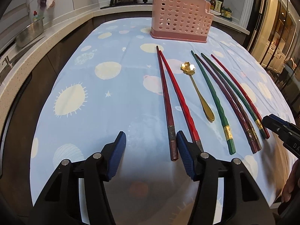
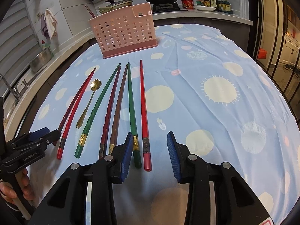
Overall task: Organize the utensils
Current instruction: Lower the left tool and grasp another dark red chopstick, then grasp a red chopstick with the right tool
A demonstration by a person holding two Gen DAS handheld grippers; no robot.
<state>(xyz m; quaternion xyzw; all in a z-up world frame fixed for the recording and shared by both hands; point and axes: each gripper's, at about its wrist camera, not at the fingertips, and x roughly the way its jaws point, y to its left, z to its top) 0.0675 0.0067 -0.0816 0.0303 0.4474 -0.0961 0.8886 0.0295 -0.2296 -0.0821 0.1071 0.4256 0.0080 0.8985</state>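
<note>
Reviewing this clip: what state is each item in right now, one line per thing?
left gripper: open, holding nothing.
right gripper: open, holding nothing.
chopsticks: lying flat on the tablecloth, side by side.
gold spoon: lying flat among the chopsticks.
pink utensil holder: upright, behind the utensils.

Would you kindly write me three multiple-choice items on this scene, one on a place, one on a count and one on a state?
1. The gold spoon lies: A in a cup; B between a red chopstick and a green chopstick; C on the floor.
2. Green chopsticks on the cloth: A one; B two; C four.
3. The left gripper and right gripper are: A open; B shut on chopsticks; C shut on the spoon.
Answers: B, chopsticks flank it; B, two green shafts show; A, each one's fingers stand apart, empty.
</note>
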